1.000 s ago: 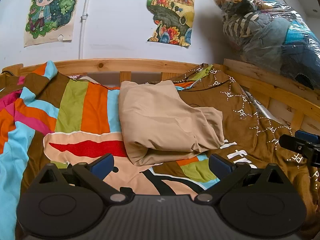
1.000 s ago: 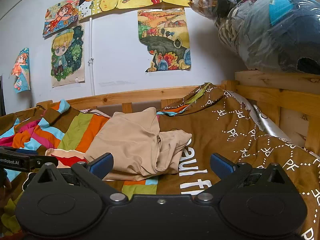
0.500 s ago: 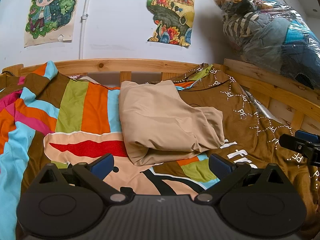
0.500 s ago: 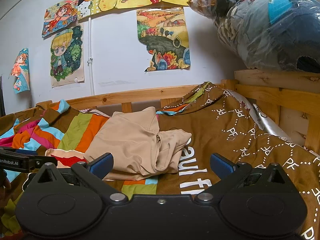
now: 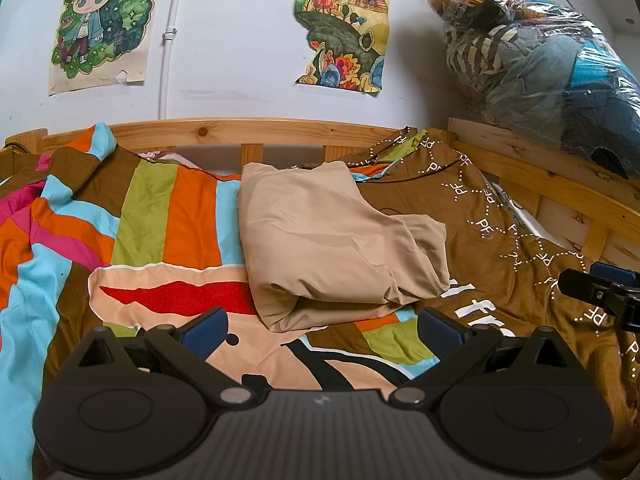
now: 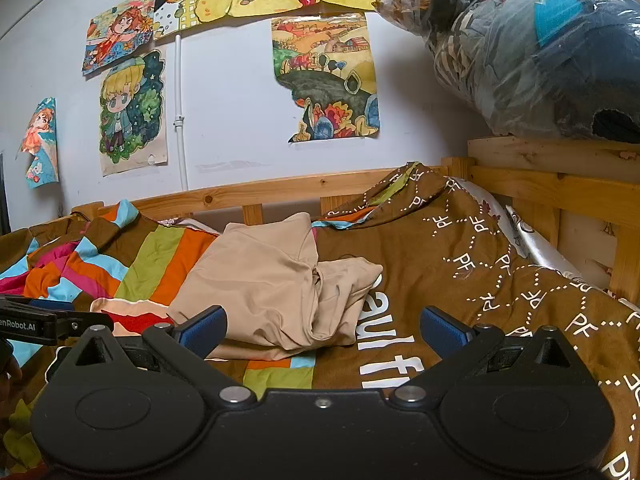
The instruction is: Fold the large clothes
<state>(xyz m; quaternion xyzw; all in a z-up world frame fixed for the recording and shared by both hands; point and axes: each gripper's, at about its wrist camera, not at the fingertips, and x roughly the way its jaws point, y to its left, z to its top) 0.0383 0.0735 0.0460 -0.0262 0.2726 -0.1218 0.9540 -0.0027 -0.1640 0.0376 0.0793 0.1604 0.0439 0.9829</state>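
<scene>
Your left gripper (image 5: 324,330) sits at lower centre, jaws spread wide, holding nothing. Your right gripper (image 6: 324,330) is likewise spread and empty. Beyond both, the folded beige garment (image 5: 332,248) lies mid-frame on the bedspread (image 5: 512,280), which reads "PF". At upper right, a plastic bag (image 5: 552,64) rests on the bed frame (image 5: 560,168).

the right gripper (image 5: 600,292) is cut off by the left view's edge.
</scene>
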